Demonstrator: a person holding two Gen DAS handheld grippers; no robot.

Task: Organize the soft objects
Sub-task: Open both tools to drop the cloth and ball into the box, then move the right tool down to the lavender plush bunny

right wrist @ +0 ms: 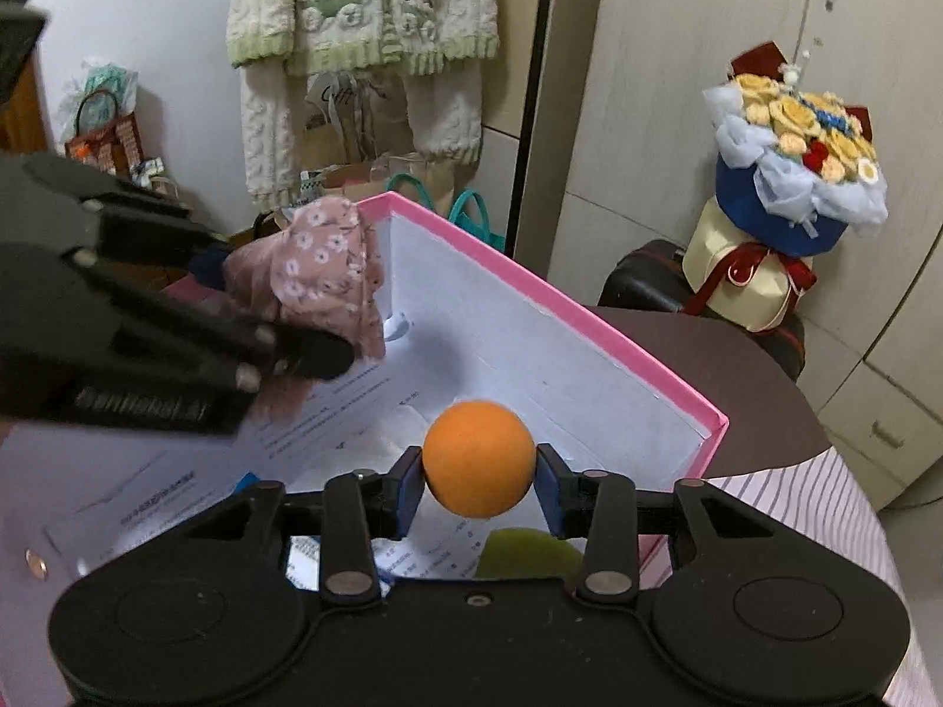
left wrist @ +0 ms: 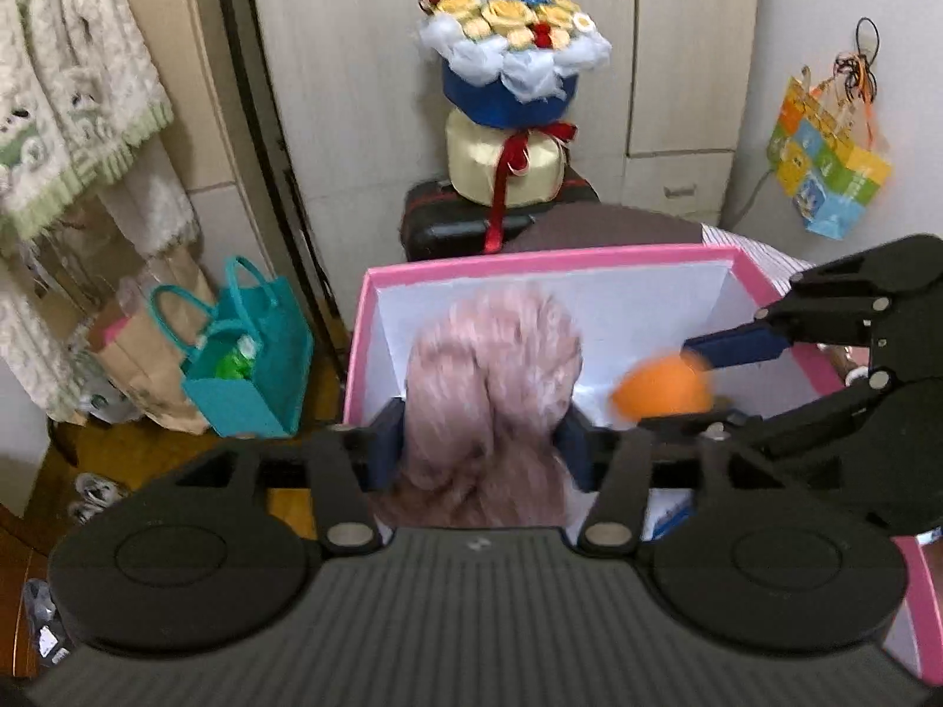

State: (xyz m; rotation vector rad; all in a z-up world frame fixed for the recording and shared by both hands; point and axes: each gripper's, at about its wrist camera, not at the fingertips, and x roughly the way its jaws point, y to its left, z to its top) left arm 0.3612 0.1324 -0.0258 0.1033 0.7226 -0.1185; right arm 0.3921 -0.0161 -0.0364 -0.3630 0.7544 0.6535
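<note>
Left wrist view: a bundle of pink cloth (left wrist: 492,389) is seen between the blue pads of the left tongs (left wrist: 480,442), above the open pink box (left wrist: 530,262). The jaws stand part open; whether the cloth is pinched cannot be told. It looks light and limp, best taken by a bunched fold.

Right wrist view: an orange ball (right wrist: 478,458) is clamped at its widest part by the right tongs (right wrist: 478,486), over the box. It is judged light and squashy.
</note>
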